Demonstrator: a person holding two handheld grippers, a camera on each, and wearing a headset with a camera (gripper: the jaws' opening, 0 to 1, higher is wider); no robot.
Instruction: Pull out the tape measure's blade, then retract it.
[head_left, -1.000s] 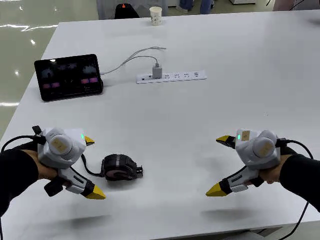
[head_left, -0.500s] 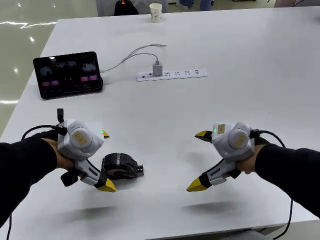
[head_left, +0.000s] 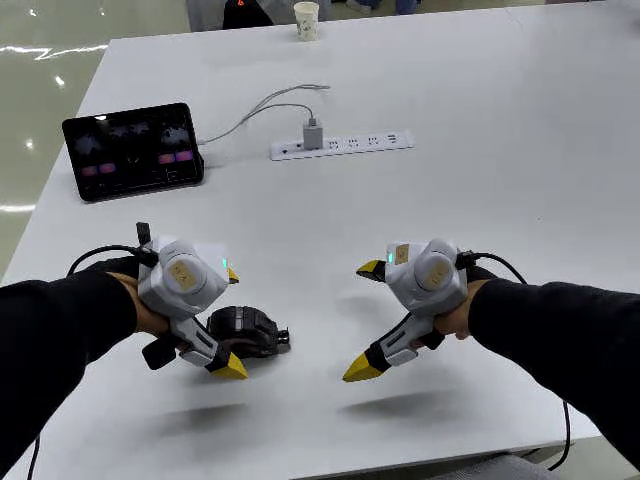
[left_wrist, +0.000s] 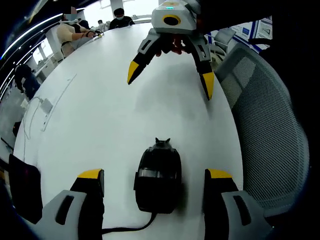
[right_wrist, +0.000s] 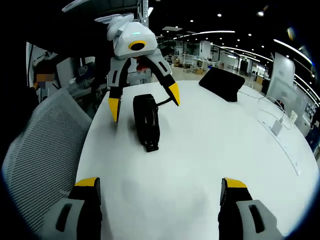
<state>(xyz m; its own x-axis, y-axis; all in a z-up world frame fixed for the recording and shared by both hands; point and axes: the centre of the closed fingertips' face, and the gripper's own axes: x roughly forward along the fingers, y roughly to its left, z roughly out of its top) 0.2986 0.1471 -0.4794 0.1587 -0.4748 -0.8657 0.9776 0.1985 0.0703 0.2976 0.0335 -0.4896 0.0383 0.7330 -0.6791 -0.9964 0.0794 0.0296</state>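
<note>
The left hand-held gripper (head_left: 231, 320) has moved in, jaws spread astride the tape measure (head_left: 250, 335) on the table (head_left: 420, 90), and the right hand-held gripper (head_left: 364, 319), also spread, has drawn nearer; a lopsided squeeze could skid the case away.

We've got the chunky black tape measure (head_left: 245, 333) sitting on the white tabletop (head_left: 480, 150), blade in, just its hook poking out.

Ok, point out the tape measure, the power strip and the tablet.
tape measure (head_left: 250, 331), head view, top of its black case
power strip (head_left: 362, 143), head view, middle of its white body
tablet (head_left: 132, 150), head view, centre of its screen
</note>
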